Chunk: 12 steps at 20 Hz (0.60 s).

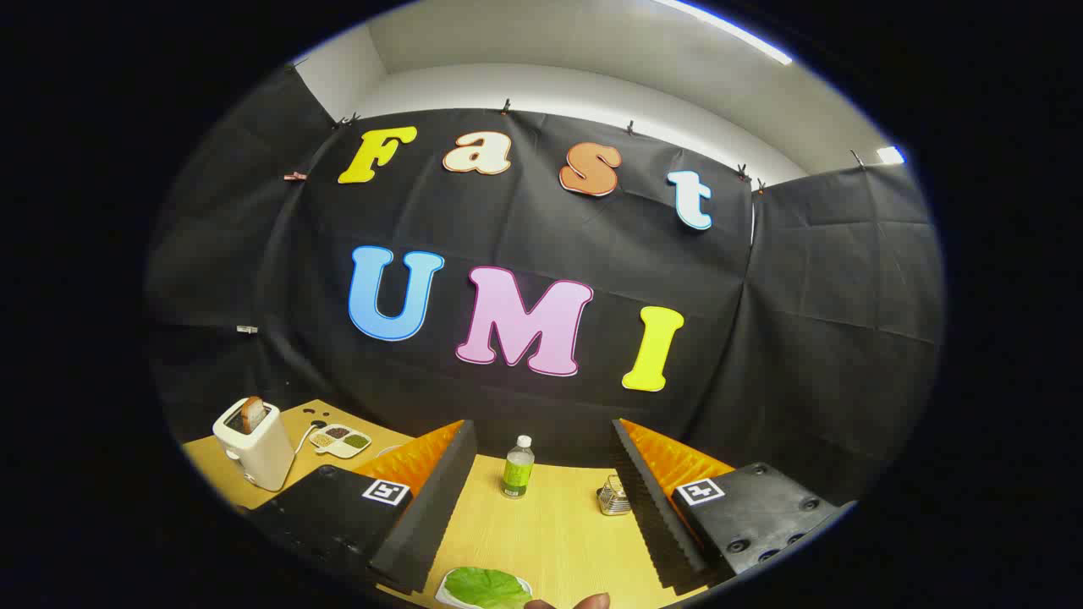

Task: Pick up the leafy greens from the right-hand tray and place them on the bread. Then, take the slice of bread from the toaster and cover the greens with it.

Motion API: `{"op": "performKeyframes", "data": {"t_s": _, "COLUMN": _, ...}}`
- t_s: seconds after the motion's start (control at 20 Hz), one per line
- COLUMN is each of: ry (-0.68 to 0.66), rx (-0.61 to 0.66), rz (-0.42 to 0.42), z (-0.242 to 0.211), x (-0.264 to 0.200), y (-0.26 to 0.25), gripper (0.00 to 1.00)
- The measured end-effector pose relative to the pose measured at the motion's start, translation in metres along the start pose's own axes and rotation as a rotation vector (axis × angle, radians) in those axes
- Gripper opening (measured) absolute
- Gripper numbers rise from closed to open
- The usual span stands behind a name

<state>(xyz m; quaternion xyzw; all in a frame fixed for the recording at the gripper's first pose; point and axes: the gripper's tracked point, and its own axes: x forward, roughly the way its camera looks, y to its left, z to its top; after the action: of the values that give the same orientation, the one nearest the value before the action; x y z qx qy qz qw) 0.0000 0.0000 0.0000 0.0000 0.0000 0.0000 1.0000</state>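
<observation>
- Nearest: leafy greens (484, 587) lie on a white tray (443, 595), low between the two fingers and partly cut off; a fingertip of a person's hand (590, 601) shows just beside them.
- Gripper (541, 507): the fingers are spread wide apart with bare table between them, gripping nothing.
- Surface: a light wooden table (550, 524) with fine grain runs forward between the fingers.
- Middle distance: a clear bottle (517, 467) with a green label stands upright ahead of the fingers; a small metallic object (614, 496), hard to identify, sits near the right finger.
- Farther left: a white toaster (253, 442) holds a slice of bread (252, 414) standing in its slot; beside it lies a divided dish (340, 440) whose contents are too small to name.
- Farthest: the black cloth booth wall (804, 338), clipped along its top, with a white ceiling and a light strip (728, 30) above.
</observation>
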Motion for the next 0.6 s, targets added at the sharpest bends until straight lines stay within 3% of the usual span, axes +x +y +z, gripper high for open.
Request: {"op": "performKeyframes", "data": {"t_s": 0.6, "ry": 0.007, "rx": 0.006, "rz": 0.013, "z": -0.0043, "x": -0.0031, "y": -0.0040, "gripper": 0.98}}
